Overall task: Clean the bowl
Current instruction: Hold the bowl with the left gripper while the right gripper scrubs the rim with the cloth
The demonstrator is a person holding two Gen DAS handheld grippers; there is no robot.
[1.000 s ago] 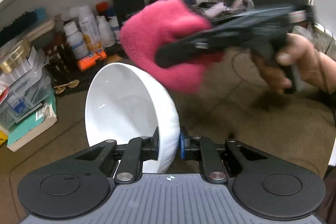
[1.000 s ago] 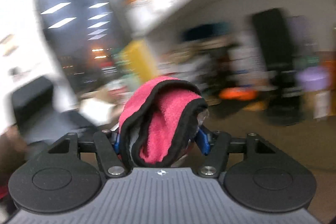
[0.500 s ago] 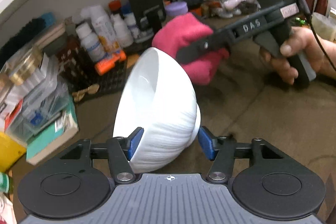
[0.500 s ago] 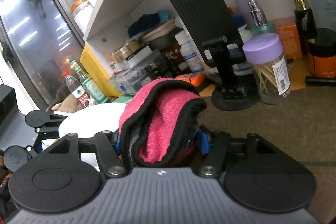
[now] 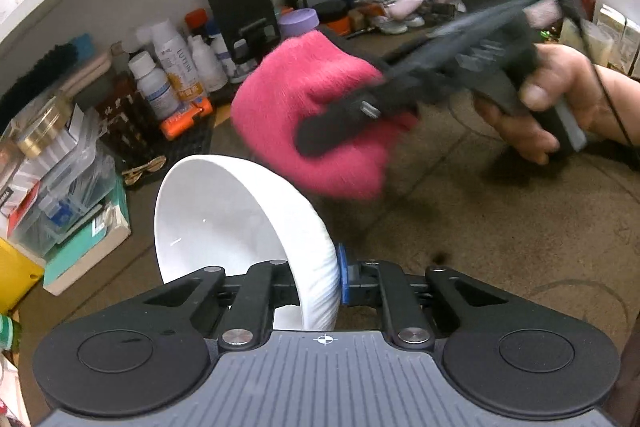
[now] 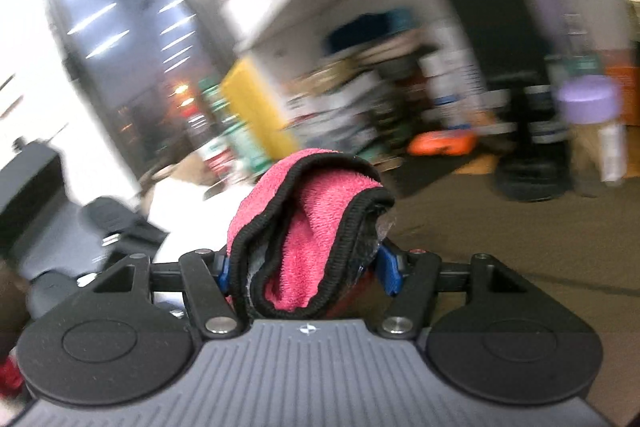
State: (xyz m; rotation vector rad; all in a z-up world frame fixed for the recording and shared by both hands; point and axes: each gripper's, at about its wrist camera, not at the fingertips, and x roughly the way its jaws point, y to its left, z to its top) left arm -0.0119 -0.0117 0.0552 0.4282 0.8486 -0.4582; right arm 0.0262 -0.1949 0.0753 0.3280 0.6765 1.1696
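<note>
A: Left wrist view, and the left gripper [image 5: 318,277] is pinching the wall of the white bowl [image 5: 224,215] low in the centre of the frame, one finger inside the bowl, the blue pad pressed on its ribbed outside

B: The bowl is tipped up on its side, open mouth turned toward the left of the frame, above the brown tabletop [image 5: 500,235]

A: Just above it, centre frame, comes the pink cloth [image 5: 316,115], bunched up and clamped in the right gripper [image 5: 340,131], which reaches in from the upper right

B: A hand [image 5: 560,107] wraps that gripper's handle at the right edge. Cloth and bowl rim are close, but whether they touch I cannot tell

A: Right wrist view now, heavily blurred. The cloth [image 6: 308,227] sits folded, black trim showing, squeezed between the blue pads [image 6: 390,271] at lower centre

B: The bowl [image 6: 188,219] is a white smear to the left of the cloth. At the back of the left view: white bottles [image 5: 176,67], a black phone stand [image 5: 240,3], a purple-lidded jar [image 5: 298,23]
</note>
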